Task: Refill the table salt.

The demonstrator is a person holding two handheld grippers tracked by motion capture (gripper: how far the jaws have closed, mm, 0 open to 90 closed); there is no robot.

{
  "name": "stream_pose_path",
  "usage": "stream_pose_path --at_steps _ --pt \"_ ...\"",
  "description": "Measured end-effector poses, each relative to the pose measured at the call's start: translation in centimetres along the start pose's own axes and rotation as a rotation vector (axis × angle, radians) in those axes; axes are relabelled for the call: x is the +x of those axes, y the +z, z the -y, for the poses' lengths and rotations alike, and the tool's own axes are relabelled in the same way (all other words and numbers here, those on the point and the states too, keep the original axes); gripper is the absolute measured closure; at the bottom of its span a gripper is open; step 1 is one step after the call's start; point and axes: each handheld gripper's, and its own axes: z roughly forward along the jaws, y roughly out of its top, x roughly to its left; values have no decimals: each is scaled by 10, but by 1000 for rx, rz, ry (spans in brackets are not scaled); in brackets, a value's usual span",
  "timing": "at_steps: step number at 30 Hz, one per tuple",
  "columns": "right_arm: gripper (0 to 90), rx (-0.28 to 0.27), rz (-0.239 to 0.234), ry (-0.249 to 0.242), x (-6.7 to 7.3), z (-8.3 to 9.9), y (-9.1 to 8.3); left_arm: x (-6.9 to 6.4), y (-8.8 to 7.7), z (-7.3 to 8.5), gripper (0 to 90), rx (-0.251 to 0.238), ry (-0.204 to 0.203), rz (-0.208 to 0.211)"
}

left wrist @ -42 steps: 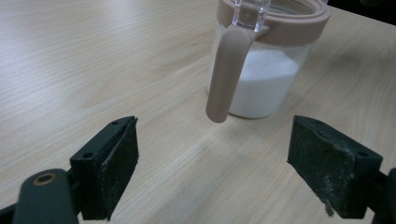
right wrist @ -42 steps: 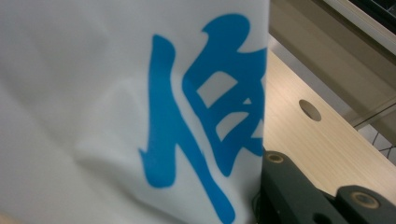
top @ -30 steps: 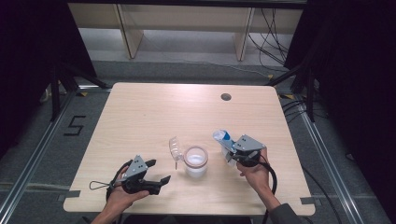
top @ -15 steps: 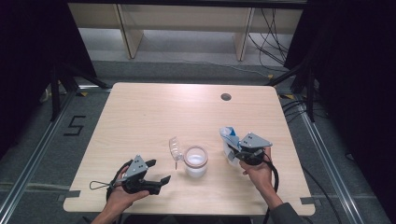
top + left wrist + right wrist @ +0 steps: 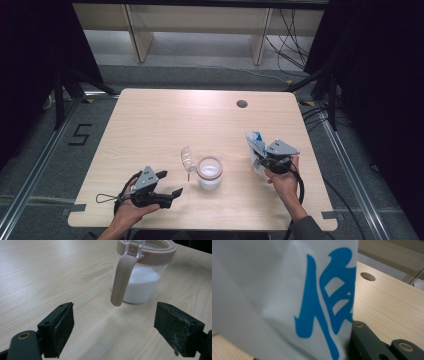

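**Bag carried away from the jar, right tool clamped on it**

Against the earlier high-view frames, the right tool (image 5: 261, 161) and the white bag with blue print (image 5: 255, 150) it grips now sit farther from the jar (image 5: 209, 173), toward the worktop's right edge; a second ago the bag stood closer to the jar. The left tool (image 5: 166, 185) has kept its place in front of the jar and to its left, and the jar itself has not shifted.

The right tool's jaws are nearly closed, pinching the bag, which rises upright and slightly tilted above the hand. The left tool's jaws stand wide apart with nothing between them; in the left gripper view the jar (image 5: 140, 272) lies just beyond them, not touched.

The jar, open-topped with a pinkish rim and white granules inside, stands near the middle of the worktop (image 5: 165, 125), toward the person's side. Its clear lid (image 5: 187, 159) is tipped up on the side facing the left tool, and a pinkish handle (image 5: 121, 280) hangs down from the rim.

In the right gripper view the bag (image 5: 274, 300) blocks nearly everything: one jaw is hidden behind it, and the blue character is cut off at the bottom. The bag's open top cannot be made out. Beyond the jar, the round cable hole (image 5: 242, 104) sits near the far edge.
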Motion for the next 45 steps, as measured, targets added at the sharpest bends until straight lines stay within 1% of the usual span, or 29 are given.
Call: stream_pose_path --at_steps 1,3,4,5,6,8,9,11,12,13,14,15,18,20,21,22,23,26,27,29,31,32,34,37,38,39,40,41,45 --pt "839 2 6 3 -2 1 -1 0 0 0 158 3 5 -2" --pt "839 4 19 12 -5 2 -2 0 0 0 158 -7 0 7" --pt "839 10 22 5 -8 2 -2 0 0 0 158 -5 1 4" --pt "839 9 30 19 -9 3 -3 1 0 0 158 -3 0 4" --pt "839 6 40 22 -12 5 -3 0 0 0 158 -1 -1 -1" --pt "838 13 47 35 -15 6 -4 0 0 0 158 -7 0 6" --pt "837 2 54 38 -16 7 -3 0 0 0 158 -4 0 5" --pt "839 23 63 56 -18 9 -4 0 0 0 158 -1 0 0" --pt "840 17 67 62 -18 9 -5 0 0 0 158 -2 0 3" --pt "842 15 70 52 -20 9 -5 0 0 0 158 -4 0 5" --pt "845 26 64 68 -20 9 -6 0 0 0 158 -4 0 5" --pt "846 11 70 60 -21 10 -5 0 0 0 158 -4 0 4" --pt "851 13 74 50 -21 9 -5 0 0 0 158 -7 0 5" --pt "851 9 75 54 -20 9 -5 0 0 0 158 -7 -1 5" --pt "851 18 72 50 -21 9 -6 0 0 0 158 -4 0 3" --pt "850 17 74 60 -21 9 -6 0 0 0 158 -4 0 4" --pt "850 2 79 62 -21 10 -5 0 0 0 158 -6 -1 5" --pt "850 13 72 75 -20 10 -6 0 0 0 158 -3 1 4" --pt "850 5 75 67 -21 10 -5 0 0 0 158 -3 0 4" --pt "848 12 73 56 -22 10 -7 0 0 0 158 -7 3 7" --pt "847 23 61 81 -20 10 -7 1 0 0 158 -6 3 6" --pt "847 11 73 66 -22 10 -7 0 0 0 158 -7 3 6" --pt "838 -5 78 77 -21 11 -6 0 0 0 158 -6 3 7" --pt "831 -4 78 78 -20 12 -6 0 0 0 158 -6 3 6" --pt "830 4 73 73 -20 12 -7 0 -1 0 158 -7 1 5" --pt "828 28 58 92 -18 11 -9 1 0 0 158 -7 4 6" --pt "826 28 60 92 -17 11 -9 1 -1 0 158 -3 4 3" --pt "822 17 68 71 -19 11 -9 1 -1 0 158 -3 2 3" --pt "800 22 71 71 -19 13 -10 0 0 0 158 -3 1 3"
